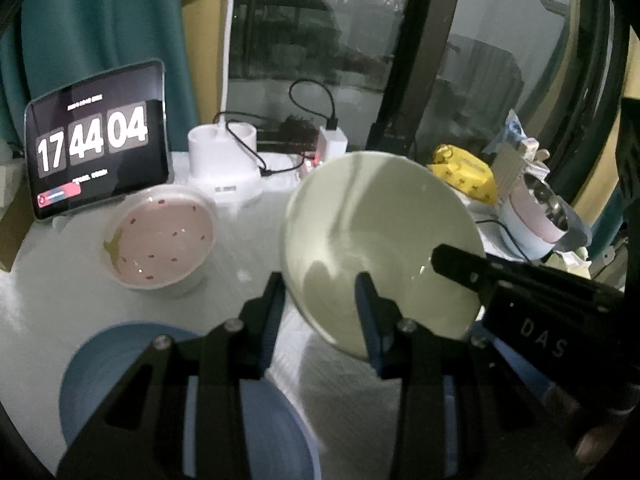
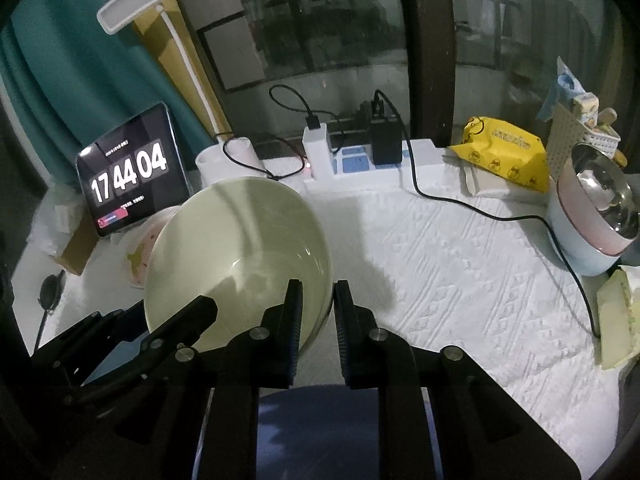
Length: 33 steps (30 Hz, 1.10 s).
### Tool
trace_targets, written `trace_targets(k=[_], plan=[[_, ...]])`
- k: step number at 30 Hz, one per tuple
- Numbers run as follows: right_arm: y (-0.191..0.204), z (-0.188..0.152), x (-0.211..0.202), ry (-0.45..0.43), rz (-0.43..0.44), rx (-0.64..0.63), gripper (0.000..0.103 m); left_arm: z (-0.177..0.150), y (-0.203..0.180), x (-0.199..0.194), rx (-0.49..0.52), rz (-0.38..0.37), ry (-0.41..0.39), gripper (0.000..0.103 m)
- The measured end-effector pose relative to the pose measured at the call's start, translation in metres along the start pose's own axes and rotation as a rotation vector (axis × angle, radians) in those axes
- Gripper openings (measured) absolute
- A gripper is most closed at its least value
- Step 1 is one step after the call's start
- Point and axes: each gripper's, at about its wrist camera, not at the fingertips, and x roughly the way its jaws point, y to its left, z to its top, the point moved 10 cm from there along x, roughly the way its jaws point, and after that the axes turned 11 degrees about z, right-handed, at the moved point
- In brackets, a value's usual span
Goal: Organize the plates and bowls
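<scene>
Nearest us lies a blue plate [image 1: 100, 364] on the white textured tablecloth [image 2: 460, 280]. Above it we hold a pale green bowl [image 1: 380, 236], tilted and clear of the cloth, between both tools: our left gripper [image 1: 320, 292] pinches its near rim, one finger inside and one outside, and our right gripper [image 2: 318, 300], jaws narrow, clamps its right rim. Behind sits a pink bowl [image 1: 160, 236], then a tablet clock [image 1: 96, 140] and a white power strip [image 2: 380, 172].
</scene>
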Motion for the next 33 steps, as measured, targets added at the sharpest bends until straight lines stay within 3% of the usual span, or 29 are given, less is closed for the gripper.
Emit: trace_targets(k=[33], plan=[[0.011, -0.014, -0.072, -0.086, 0.005, -0.002, 0.017, -0.011, -0.018, -0.071, 0.024, -0.022, -0.076, 0.037]])
